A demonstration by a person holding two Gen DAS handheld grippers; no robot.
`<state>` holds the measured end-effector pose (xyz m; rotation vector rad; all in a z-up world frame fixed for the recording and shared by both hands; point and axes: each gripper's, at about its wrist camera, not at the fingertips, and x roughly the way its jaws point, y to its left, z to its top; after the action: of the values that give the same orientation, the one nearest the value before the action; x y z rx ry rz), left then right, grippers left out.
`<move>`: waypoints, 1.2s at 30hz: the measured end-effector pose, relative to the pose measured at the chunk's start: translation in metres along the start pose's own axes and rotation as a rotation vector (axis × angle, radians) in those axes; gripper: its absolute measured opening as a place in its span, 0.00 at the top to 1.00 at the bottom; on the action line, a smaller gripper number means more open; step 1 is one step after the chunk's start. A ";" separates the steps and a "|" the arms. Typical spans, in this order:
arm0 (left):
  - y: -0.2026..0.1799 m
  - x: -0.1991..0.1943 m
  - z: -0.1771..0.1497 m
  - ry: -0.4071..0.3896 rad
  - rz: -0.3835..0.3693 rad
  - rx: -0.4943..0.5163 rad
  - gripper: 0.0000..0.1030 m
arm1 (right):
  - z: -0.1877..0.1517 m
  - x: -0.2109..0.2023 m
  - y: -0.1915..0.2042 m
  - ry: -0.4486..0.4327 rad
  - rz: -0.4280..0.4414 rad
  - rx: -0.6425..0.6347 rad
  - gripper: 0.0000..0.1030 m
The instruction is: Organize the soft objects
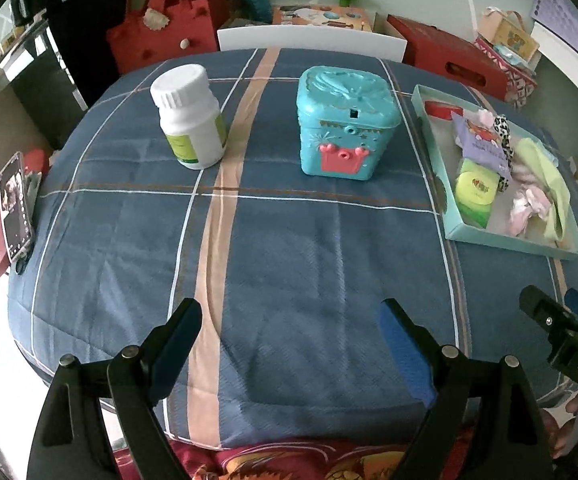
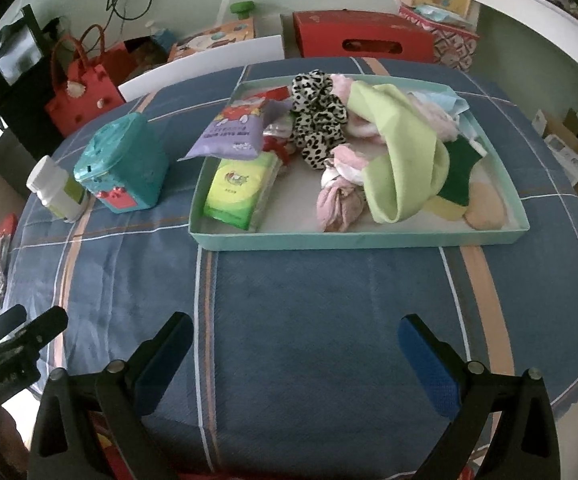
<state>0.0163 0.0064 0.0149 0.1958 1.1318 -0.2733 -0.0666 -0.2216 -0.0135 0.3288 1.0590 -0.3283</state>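
Right gripper (image 2: 295,354): spread wide, nothing between the blue pads, hanging over bare blue plaid cloth near the front edge of the worktop (image 2: 329,300). Straight ahead and well apart, toward the far right corner: a shallow teal tray (image 2: 353,240), long side set across the line of reach, near wall facing the fingers. Heaped inside: a lime-green cloth (image 2: 397,160) draped front to back through the middle, a leopard-print scrunchie (image 2: 317,116) behind it, pink scrunchies (image 2: 337,200) close to the near wall, tissue packs (image 2: 237,188) at the left end.

Left gripper (image 1: 291,346): likewise wide and empty, over the front edge further left. Ahead of it, a teal toy box (image 1: 343,128) and a white bottle (image 1: 189,120) near the far edge; tray off to its right.

Judged nearer to the soft heap: the right hand, with the pink scrunchies the first thing met over the tray's near wall.
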 end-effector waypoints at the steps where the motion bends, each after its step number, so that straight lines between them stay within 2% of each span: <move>1: -0.001 0.000 0.000 0.001 0.003 0.007 0.13 | 0.000 0.000 0.000 -0.001 -0.003 0.002 0.00; 14: -0.006 0.004 -0.003 0.012 0.031 0.020 0.13 | -0.002 -0.004 0.001 -0.020 -0.042 0.000 0.00; 36: -0.005 0.006 -0.002 0.017 0.050 0.019 0.13 | -0.003 -0.002 -0.002 -0.013 -0.042 0.013 0.00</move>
<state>0.0158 0.0016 0.0088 0.2435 1.1396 -0.2380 -0.0709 -0.2220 -0.0129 0.3160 1.0526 -0.3741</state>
